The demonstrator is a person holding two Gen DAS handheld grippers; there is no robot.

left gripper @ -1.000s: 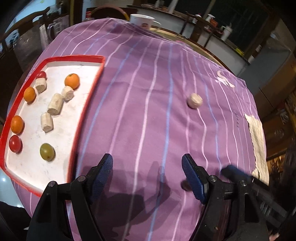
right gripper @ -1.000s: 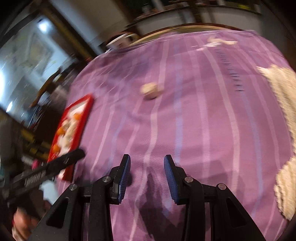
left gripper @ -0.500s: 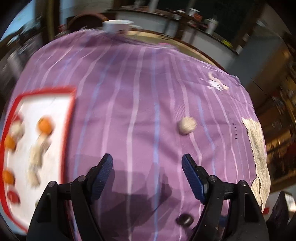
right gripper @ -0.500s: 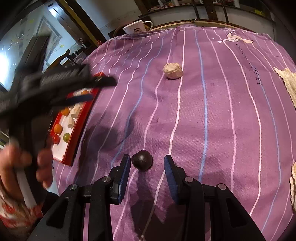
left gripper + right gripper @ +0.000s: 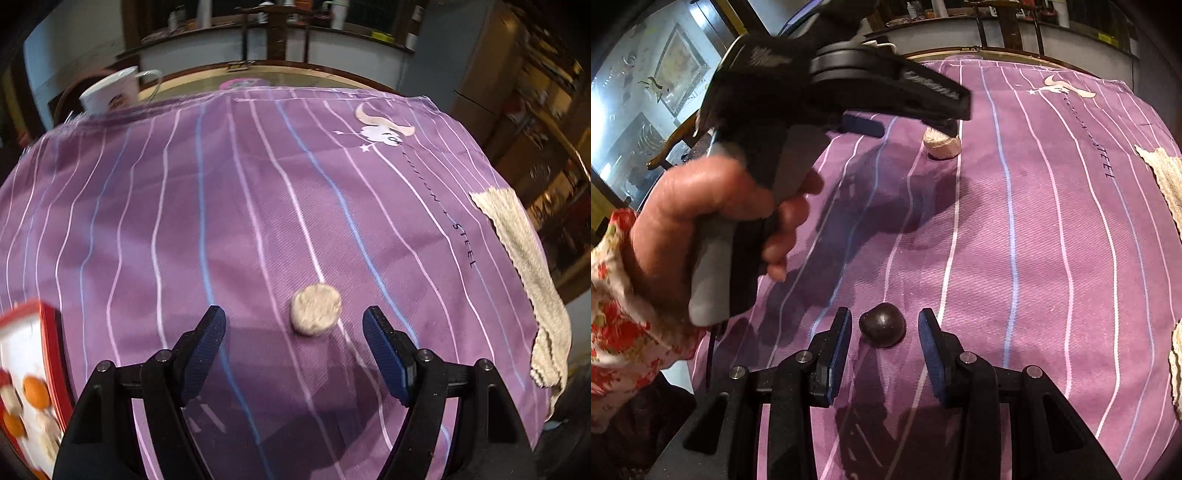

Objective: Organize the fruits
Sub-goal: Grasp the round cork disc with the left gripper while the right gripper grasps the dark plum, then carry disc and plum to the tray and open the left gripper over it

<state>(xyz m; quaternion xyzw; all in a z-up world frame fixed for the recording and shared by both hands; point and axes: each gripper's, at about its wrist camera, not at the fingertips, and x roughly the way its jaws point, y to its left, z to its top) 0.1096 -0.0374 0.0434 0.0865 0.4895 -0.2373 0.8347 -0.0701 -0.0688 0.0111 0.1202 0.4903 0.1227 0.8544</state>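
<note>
Swinging away from the red-rimmed white tray [image 5: 55, 354] of orange and pale fruit, the left gripper [image 5: 293, 326] now hangs wide-jawed over a pale, round banana slice [image 5: 315, 308] on the purple striped cloth [image 5: 258, 206]. The right gripper [image 5: 885, 334], narrow but not touching, has closed in around a dark round fruit [image 5: 882, 329] (both pickups look imminent).

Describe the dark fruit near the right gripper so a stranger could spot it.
On the purple striped cloth, look between the open jaws of the right gripper. The small, glossy, dark round fruit lies there, unlike the pale beige banana chunk farther away.
</note>
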